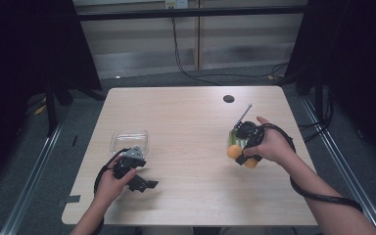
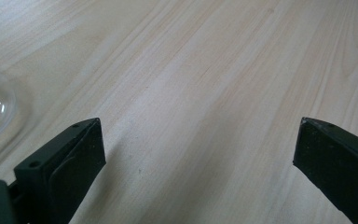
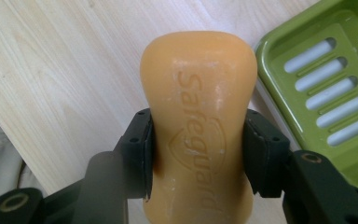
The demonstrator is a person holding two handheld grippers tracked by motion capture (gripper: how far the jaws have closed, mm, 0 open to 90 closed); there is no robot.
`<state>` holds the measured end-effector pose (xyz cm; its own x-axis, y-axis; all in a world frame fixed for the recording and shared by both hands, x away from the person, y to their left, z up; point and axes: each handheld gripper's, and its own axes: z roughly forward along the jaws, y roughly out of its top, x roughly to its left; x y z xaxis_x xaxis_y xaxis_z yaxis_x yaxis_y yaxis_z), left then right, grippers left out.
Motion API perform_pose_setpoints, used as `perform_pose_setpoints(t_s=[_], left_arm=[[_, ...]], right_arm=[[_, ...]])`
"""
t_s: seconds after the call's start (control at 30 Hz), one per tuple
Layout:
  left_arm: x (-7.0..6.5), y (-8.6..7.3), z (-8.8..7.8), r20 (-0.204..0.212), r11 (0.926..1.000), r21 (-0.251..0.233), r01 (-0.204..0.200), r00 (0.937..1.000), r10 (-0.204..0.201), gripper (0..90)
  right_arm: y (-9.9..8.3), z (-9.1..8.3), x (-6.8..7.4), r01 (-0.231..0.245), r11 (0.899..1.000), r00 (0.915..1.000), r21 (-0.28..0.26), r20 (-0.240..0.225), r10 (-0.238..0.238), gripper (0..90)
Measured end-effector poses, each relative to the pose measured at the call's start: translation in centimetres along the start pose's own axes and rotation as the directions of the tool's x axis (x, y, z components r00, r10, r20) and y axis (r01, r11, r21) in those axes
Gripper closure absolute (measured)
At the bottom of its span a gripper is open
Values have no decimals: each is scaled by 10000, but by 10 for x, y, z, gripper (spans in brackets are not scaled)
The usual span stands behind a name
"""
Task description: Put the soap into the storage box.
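One soap bar (image 3: 198, 116) clamped in right gripper (image 3: 198, 156) just beside one green soap dish (image 3: 335, 98); left gripper (image 2: 193, 149) apart, empty, near one clear lid (image 1: 129, 140); worktop (image 1: 186, 117) centre open.

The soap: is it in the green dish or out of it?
Out. The right claw holds the soap beside the green dish.

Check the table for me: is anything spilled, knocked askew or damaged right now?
Nothing stands out. The right gripper grips the orange soap bar squarely at its waist, beside the green soap dish, which looks intact. The left gripper is open over bare table, near the clear lid.
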<state>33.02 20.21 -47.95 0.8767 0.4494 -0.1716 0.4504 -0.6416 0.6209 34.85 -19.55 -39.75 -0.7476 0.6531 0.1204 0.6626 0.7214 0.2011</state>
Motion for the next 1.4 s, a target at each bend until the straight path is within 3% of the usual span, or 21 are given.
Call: perform_pose_setpoints(t_s=[0.5,1.0,1.07,1.4], left_arm=[[1,0,1,52,9999,-45,-106,9999,107,16],[1,-1,1,60,9999,-65,-91,9999,91,17],[0,-1,2,84,9998,-178,49,10000,-48,16],[1,-1,1,101,9999,-50,-101,9999,102,16]], right_arm=[[1,-7,-11,469,9986,9989,-232,-69,-470,502],[8,-9,-25,688,9975,9974,-147,218,-685,502],[8,-9,-26,704,9975,9973,-100,236,-702,502],[13,-5,-34,1180,9930,9922,-59,414,-1177,502]])
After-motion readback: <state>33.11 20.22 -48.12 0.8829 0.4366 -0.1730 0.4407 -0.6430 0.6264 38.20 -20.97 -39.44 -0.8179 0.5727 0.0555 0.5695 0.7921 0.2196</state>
